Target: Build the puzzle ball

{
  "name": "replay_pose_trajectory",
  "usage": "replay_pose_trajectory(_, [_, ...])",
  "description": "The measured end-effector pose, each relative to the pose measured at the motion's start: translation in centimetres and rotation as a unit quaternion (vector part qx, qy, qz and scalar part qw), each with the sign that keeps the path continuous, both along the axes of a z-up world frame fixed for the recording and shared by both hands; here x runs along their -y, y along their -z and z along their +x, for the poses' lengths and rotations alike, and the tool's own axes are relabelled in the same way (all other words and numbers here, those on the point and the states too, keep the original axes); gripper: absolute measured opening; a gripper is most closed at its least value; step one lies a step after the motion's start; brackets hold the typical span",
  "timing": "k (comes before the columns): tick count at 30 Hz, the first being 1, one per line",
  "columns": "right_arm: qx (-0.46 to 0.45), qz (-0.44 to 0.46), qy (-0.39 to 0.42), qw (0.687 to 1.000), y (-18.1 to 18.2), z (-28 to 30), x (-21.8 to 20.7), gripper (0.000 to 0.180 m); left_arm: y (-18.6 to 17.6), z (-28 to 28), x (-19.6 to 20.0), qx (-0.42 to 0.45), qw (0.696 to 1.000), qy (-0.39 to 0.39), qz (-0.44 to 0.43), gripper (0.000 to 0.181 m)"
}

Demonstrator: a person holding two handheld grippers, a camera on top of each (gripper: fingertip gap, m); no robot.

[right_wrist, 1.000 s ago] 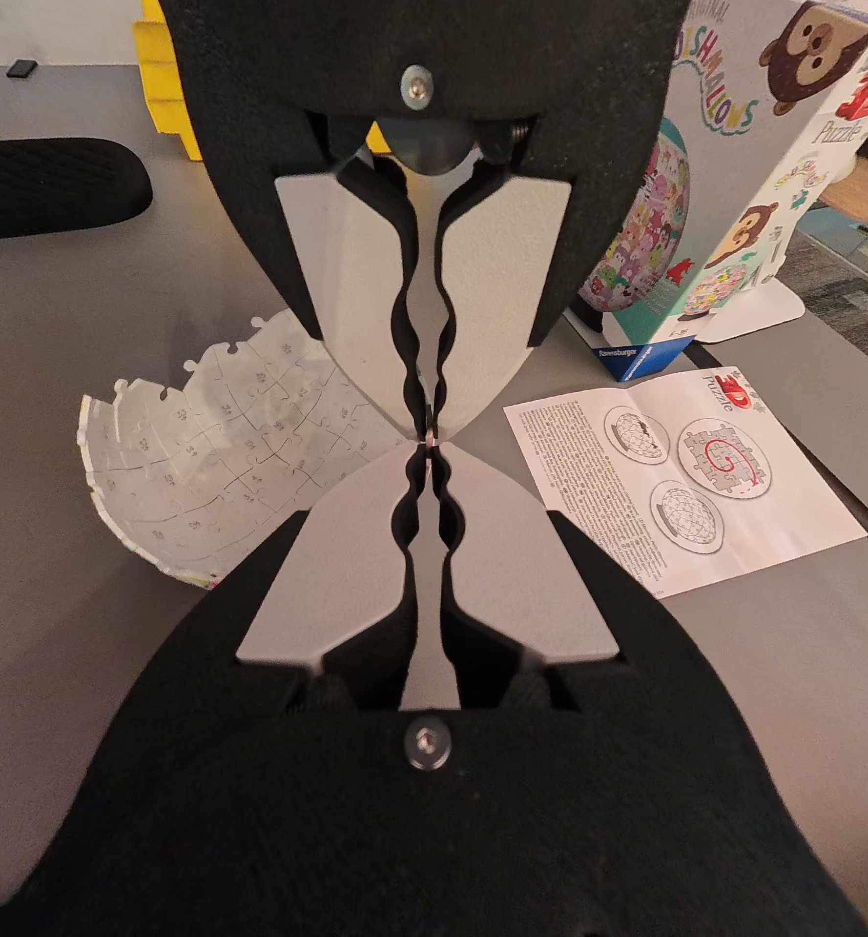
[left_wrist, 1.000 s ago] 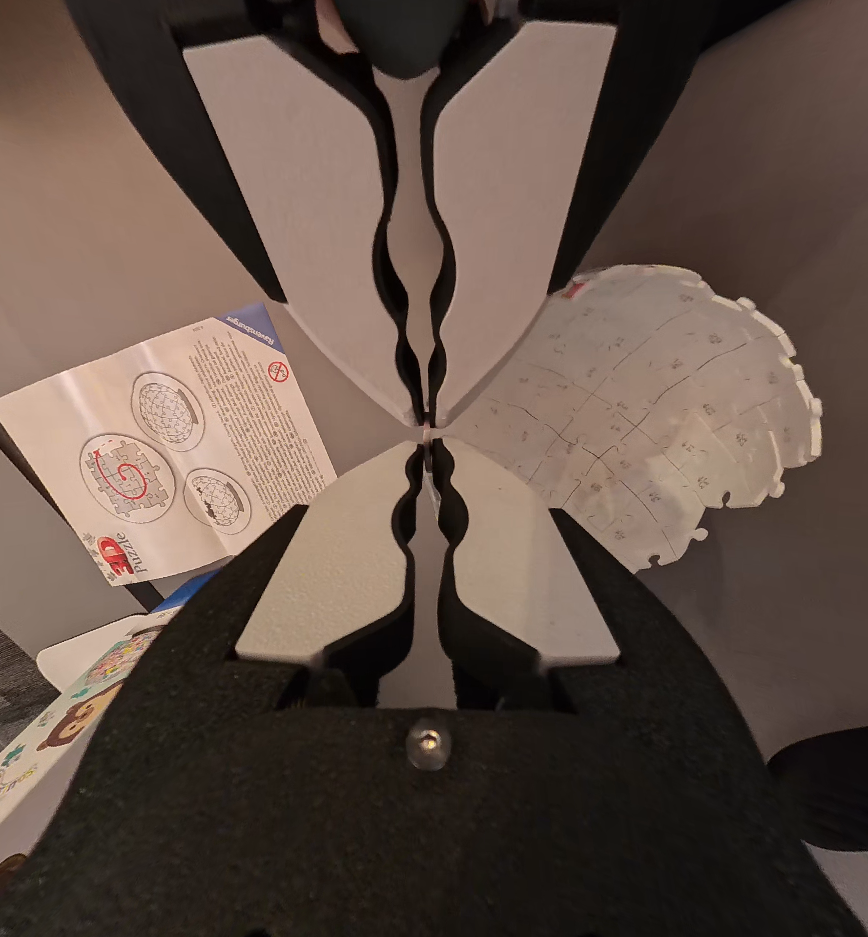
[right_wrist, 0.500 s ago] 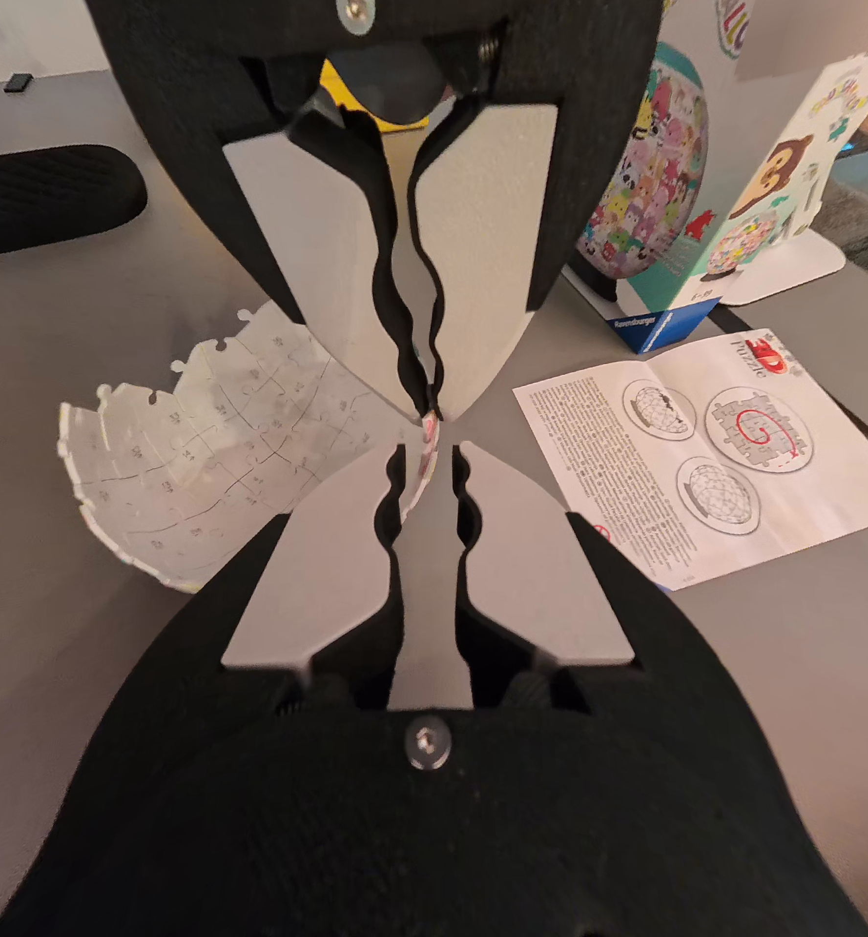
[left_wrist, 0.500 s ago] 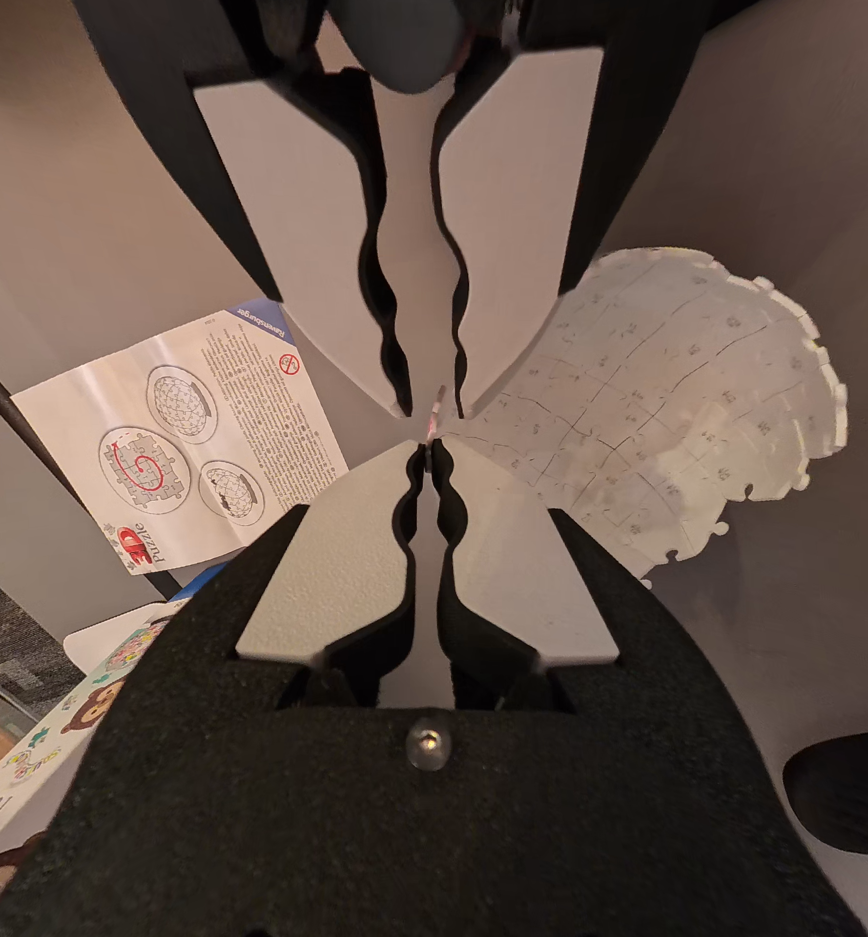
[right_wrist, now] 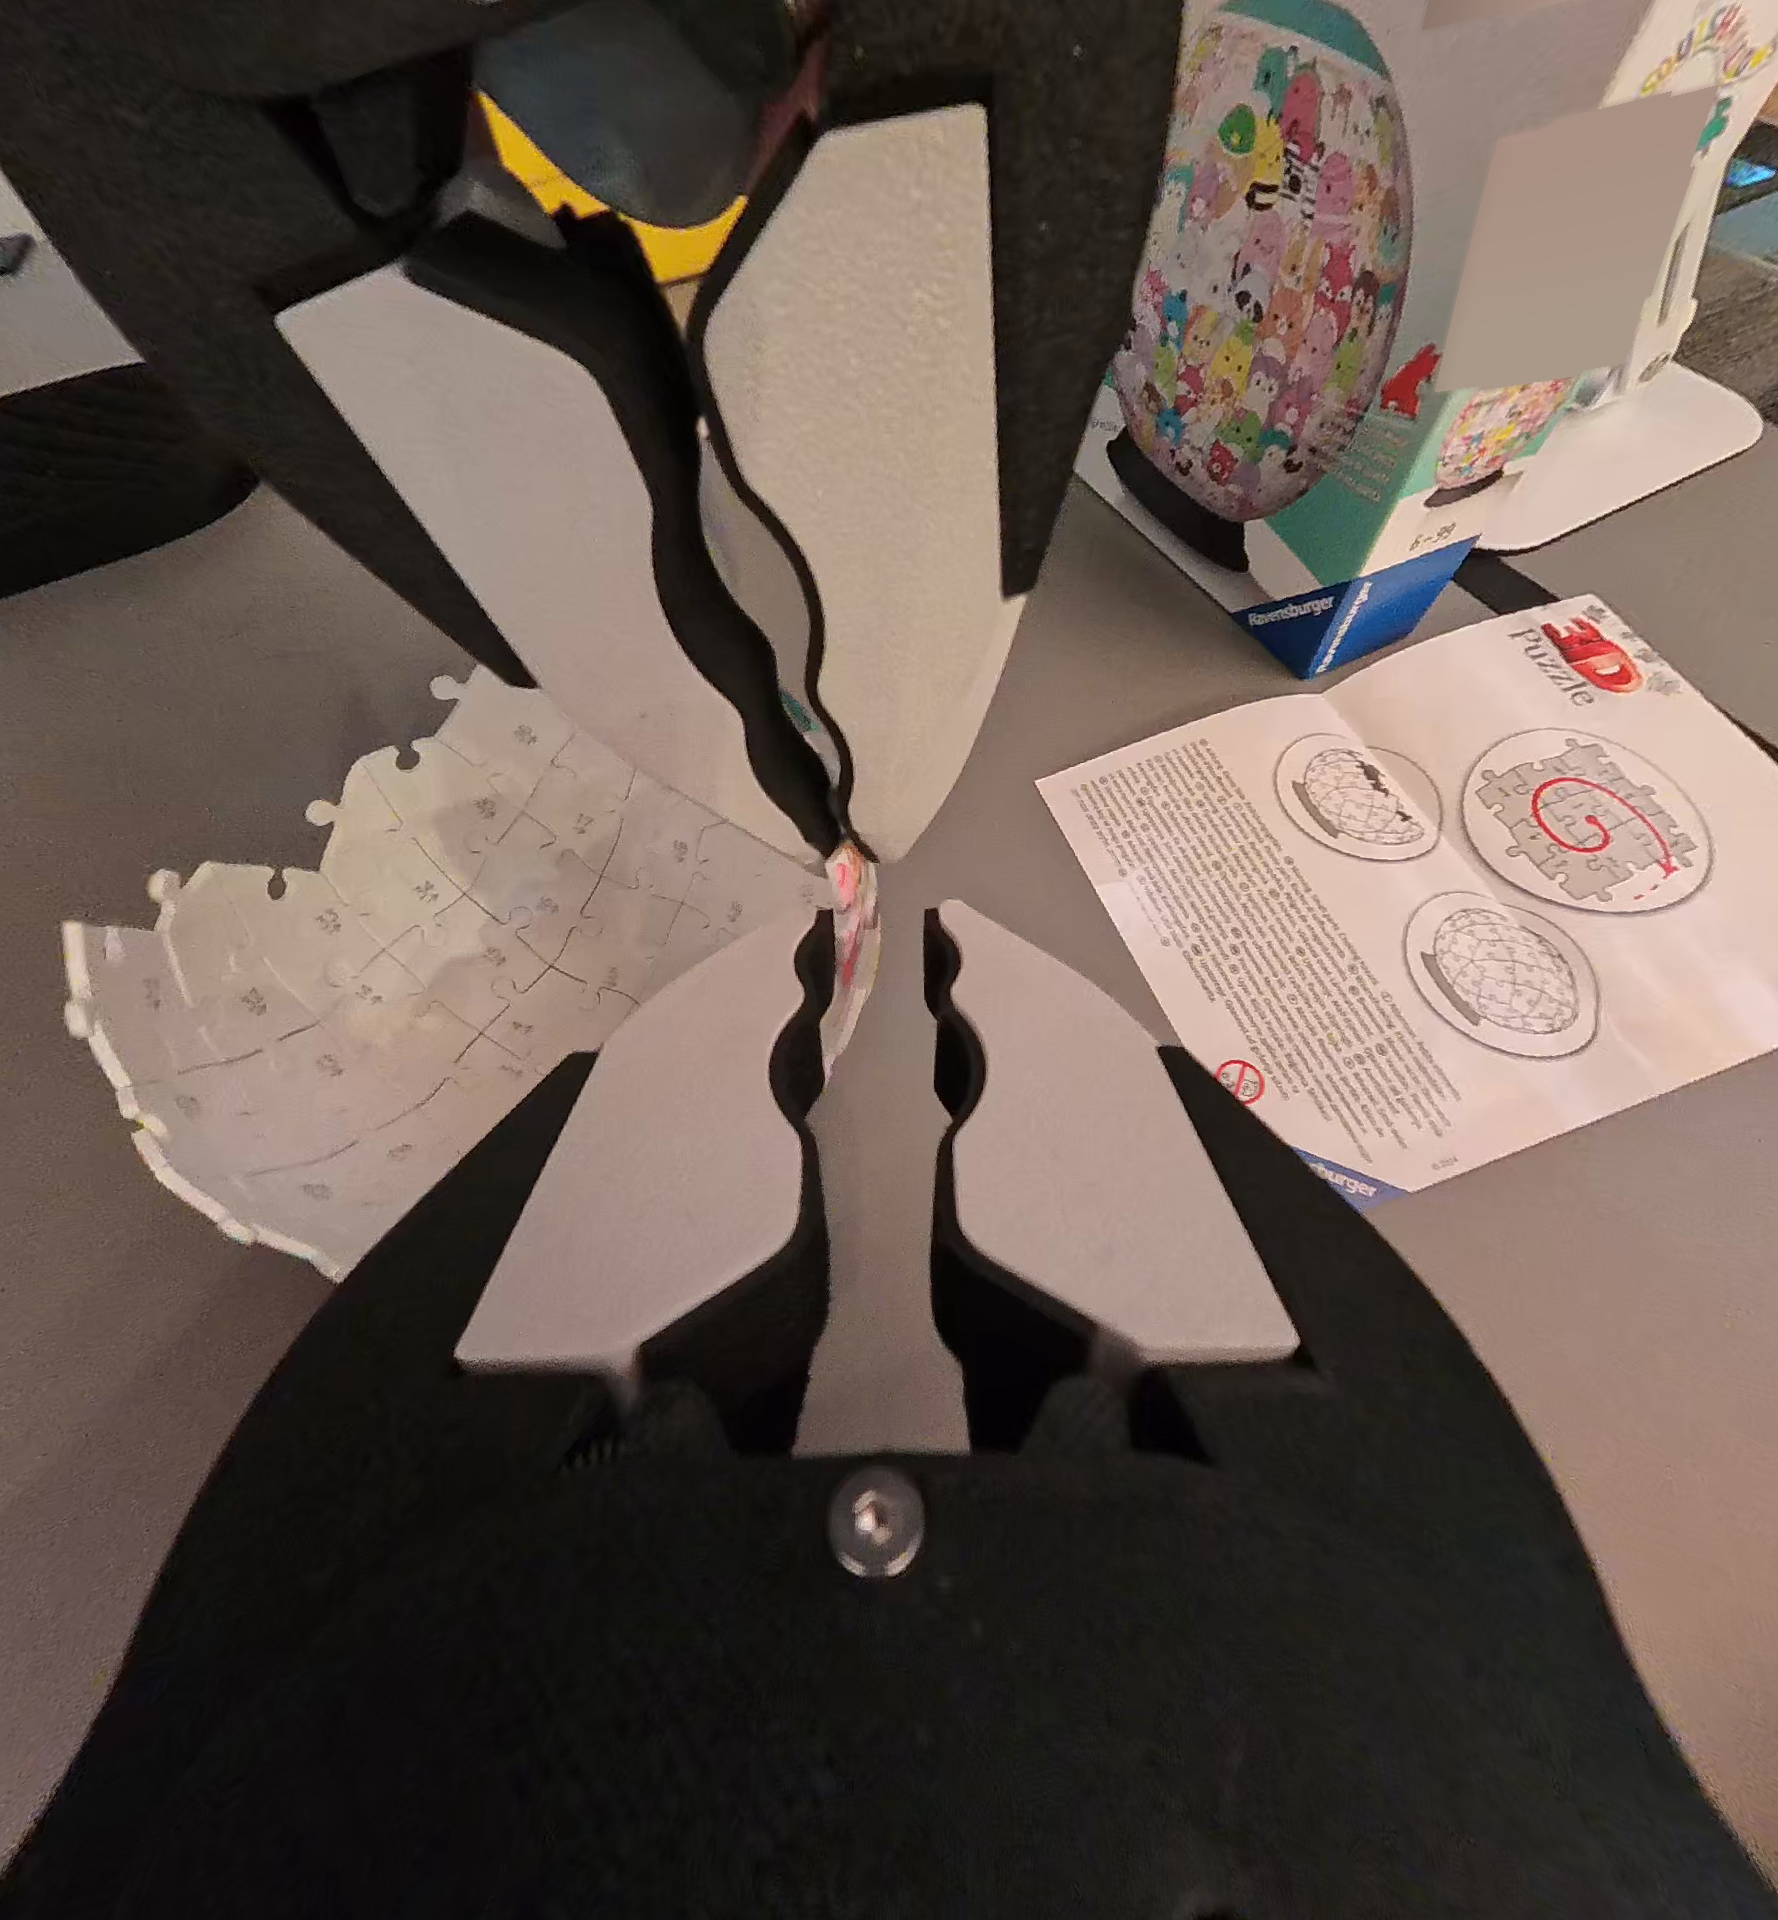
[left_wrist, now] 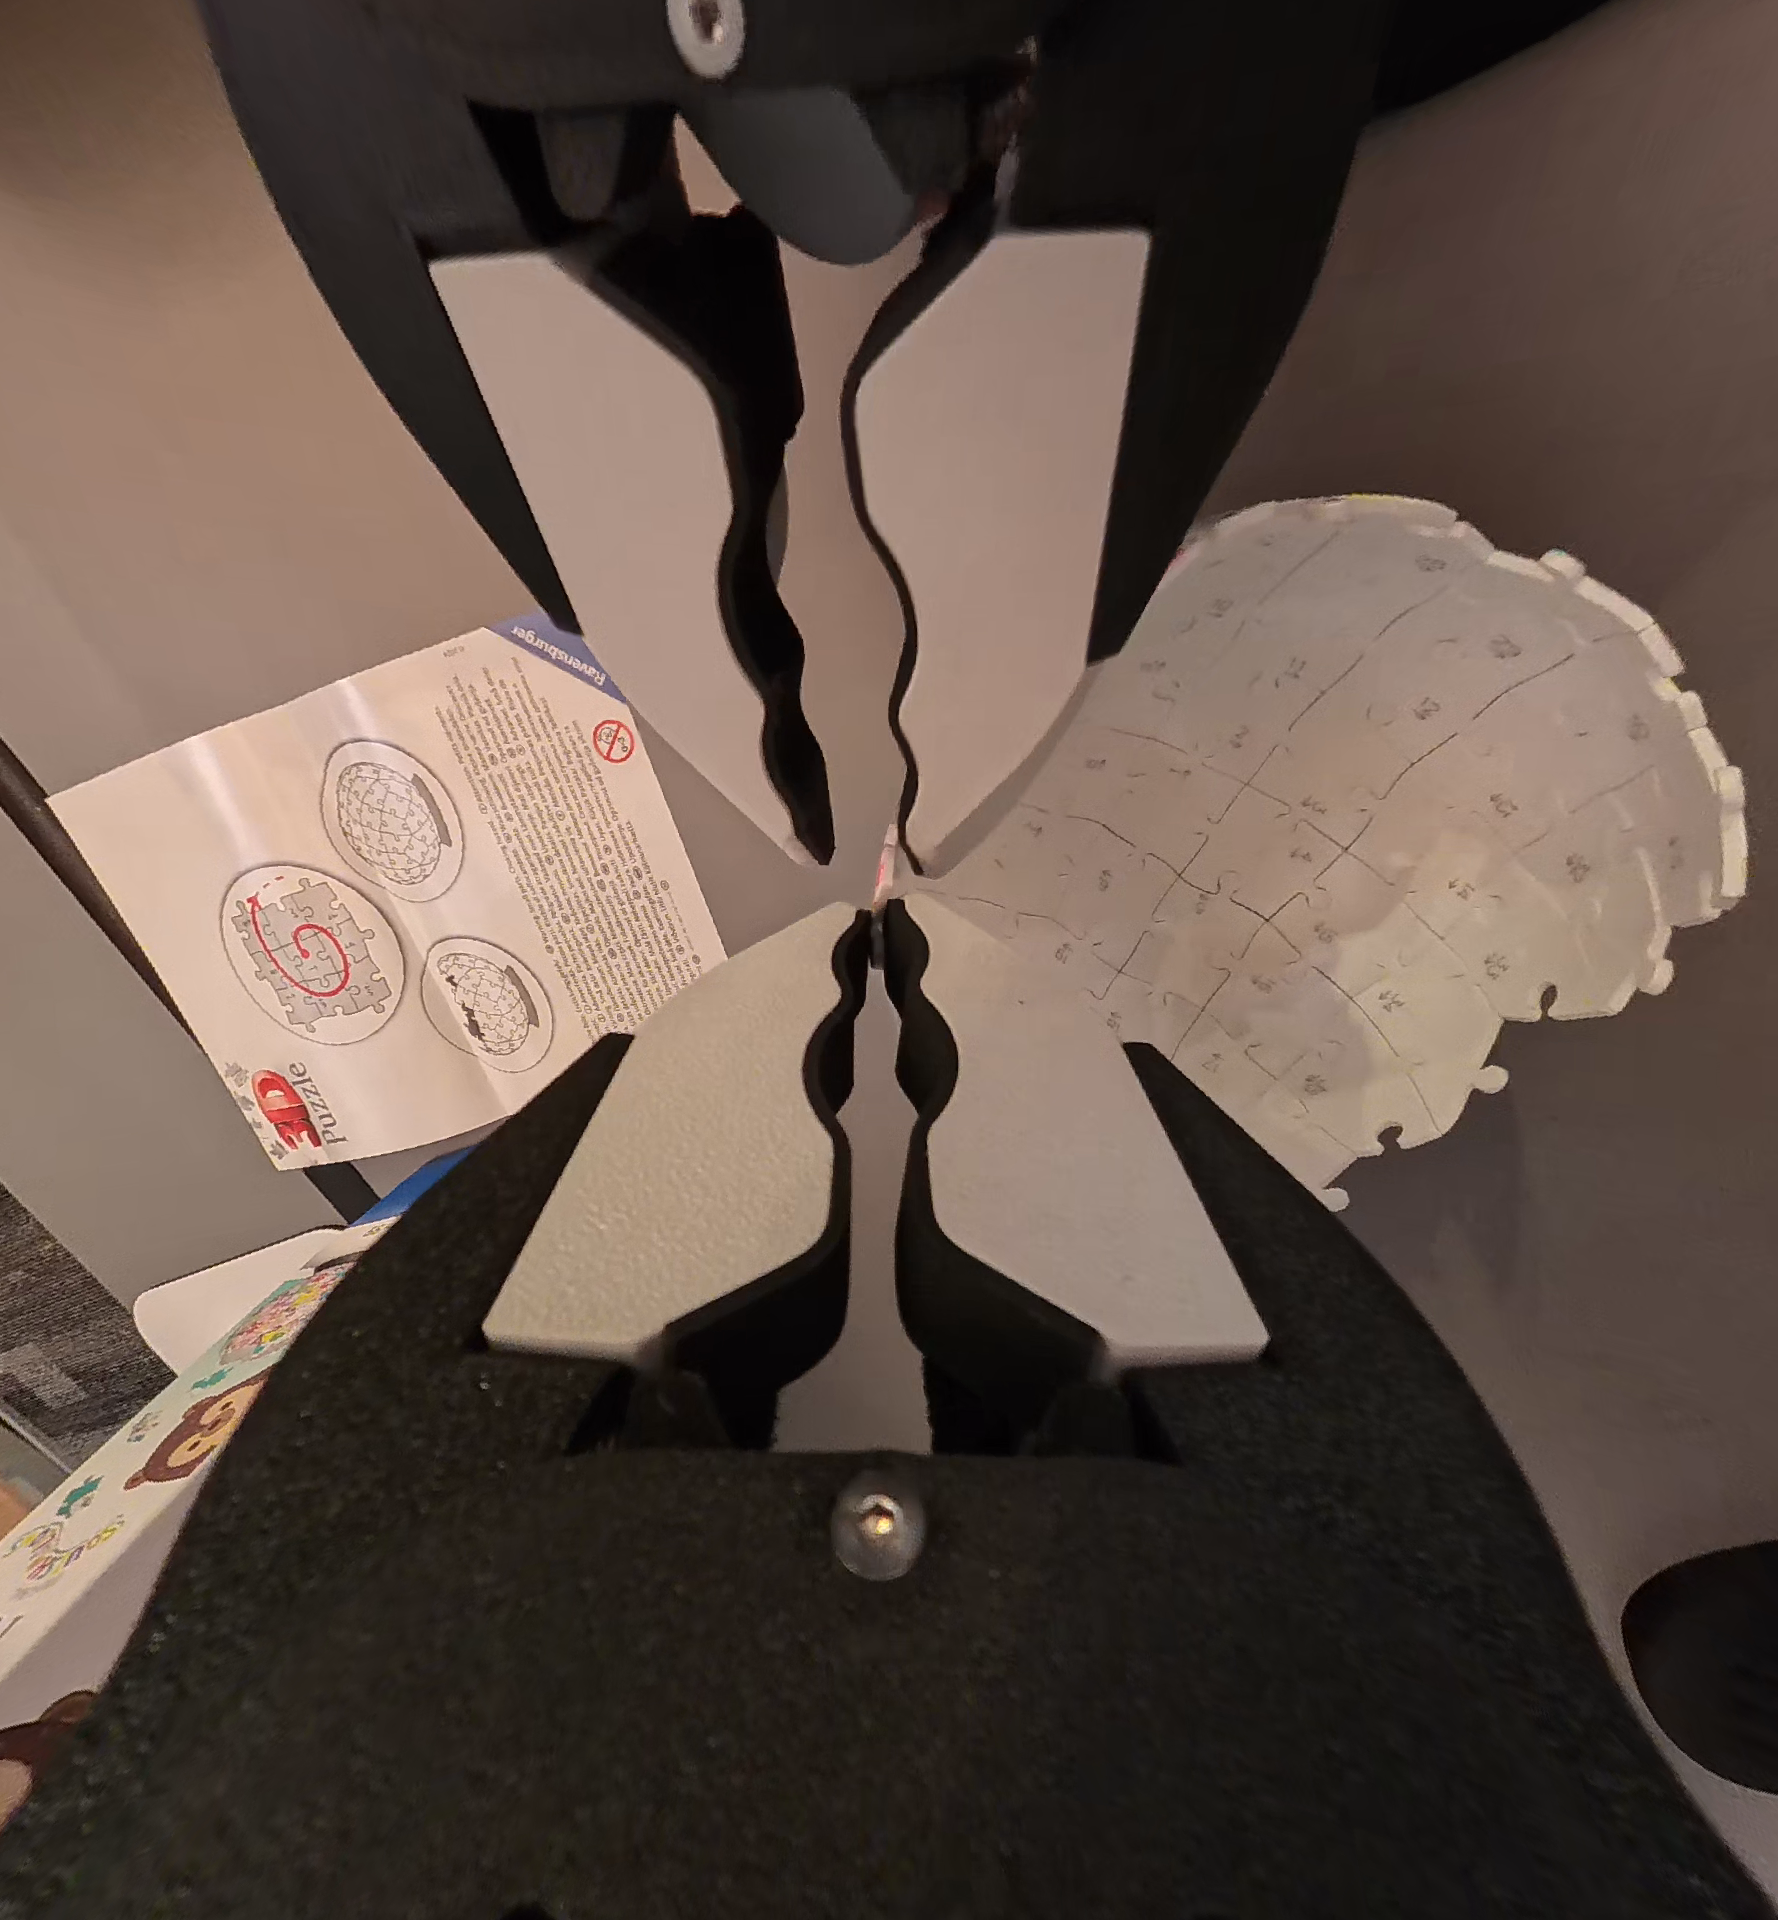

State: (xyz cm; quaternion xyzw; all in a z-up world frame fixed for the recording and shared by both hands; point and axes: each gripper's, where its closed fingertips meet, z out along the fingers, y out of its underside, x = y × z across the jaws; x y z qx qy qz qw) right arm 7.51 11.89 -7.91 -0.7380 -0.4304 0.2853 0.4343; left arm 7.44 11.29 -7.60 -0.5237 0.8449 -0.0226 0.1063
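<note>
The two grippers meet tip to tip above the grey table. My left gripper is shut on a small puzzle piece, pinched at its very tips. The piece, pink and white on its printed side, also shows in the right wrist view. My right gripper is open, its fingers on either side of the piece, which lies close to the left finger. The half-built puzzle ball, a white curved shell with its numbered inside facing up, lies on the table; it also shows in the right wrist view.
A folded instruction leaflet lies on the table, also in the left wrist view. The puzzle box stands behind it. A black padded object and something yellow lie farther back. My left and right fingertips are right by each other.
One second ago both grippers were shut on the piece. My right gripper has opened and let go; my left gripper still holds it.
</note>
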Motion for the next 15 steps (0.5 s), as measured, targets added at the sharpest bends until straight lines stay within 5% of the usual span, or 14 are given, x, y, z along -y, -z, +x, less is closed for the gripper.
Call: replay_pose_trajectory(15, [-0.002, -0.044, -0.006, 0.999, 0.61, -0.41, 0.15, 0.009, 0.13, 0.0, -0.09, -0.004, 1.0, -0.003, 0.0, 0.002])
